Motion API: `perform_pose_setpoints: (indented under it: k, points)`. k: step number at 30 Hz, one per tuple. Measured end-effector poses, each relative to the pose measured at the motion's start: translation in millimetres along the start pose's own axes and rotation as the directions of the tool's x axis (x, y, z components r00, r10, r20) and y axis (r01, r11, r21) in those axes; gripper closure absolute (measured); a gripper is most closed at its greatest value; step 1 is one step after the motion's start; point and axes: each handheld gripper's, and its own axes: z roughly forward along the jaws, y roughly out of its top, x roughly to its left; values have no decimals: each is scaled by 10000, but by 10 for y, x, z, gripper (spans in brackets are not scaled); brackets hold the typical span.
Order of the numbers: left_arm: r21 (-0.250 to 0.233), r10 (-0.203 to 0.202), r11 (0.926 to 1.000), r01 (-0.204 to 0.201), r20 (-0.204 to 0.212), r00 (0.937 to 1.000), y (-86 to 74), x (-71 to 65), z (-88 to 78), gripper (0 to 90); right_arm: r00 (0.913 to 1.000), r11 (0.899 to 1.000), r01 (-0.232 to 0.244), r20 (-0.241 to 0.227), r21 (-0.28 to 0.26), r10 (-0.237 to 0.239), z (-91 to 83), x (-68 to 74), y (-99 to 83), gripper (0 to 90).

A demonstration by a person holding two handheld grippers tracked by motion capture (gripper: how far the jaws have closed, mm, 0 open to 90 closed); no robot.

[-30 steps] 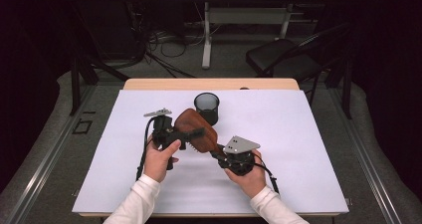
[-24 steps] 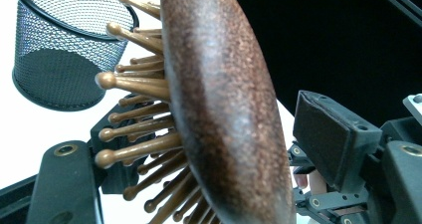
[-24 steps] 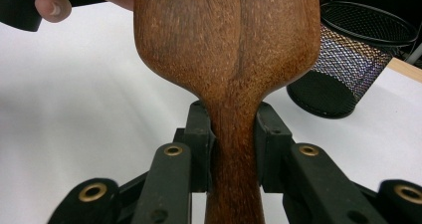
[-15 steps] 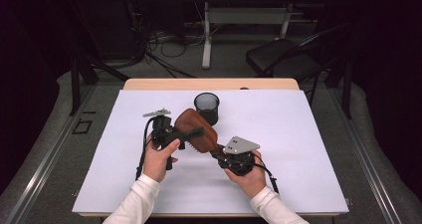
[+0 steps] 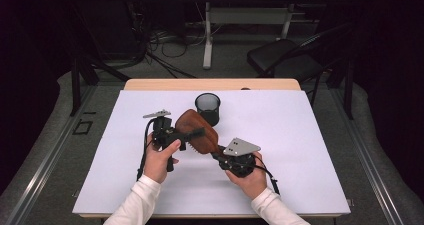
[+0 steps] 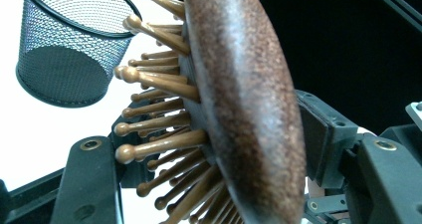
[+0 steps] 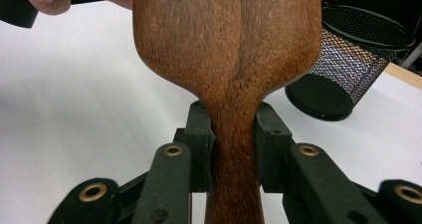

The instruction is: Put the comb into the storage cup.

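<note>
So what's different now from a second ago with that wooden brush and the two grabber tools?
Little that shows from above. The left gripper has just been closing its jaws around the head of the hairbrush, with the pins and wooden back between them. The right gripper stays clamped on the brush's handle. Both hands, the brush and the mesh cup on the white table kept their places.

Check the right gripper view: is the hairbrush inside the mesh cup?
No, the wooden hairbrush is clamped by its handle, and the mesh cup stands apart.
</note>
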Motion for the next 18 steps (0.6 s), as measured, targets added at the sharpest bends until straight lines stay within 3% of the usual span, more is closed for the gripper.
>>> perform_pose_setpoints:
  k: [4,13,18]
  points:
    - [-152,-312,9994,311,-53,9995,-16,-3,-7,355,10000,10000,75,23,-11,-75,5,13,-3,720]
    - [-136,-587,9982,588,74,9982,-25,24,-16,381,10000,10000,87,4,13,-87,16,21,-15,720]
    - [27,-1200,9928,1200,146,9927,-23,41,-42,404,9999,9999,116,-61,69,-115,29,32,-27,720]
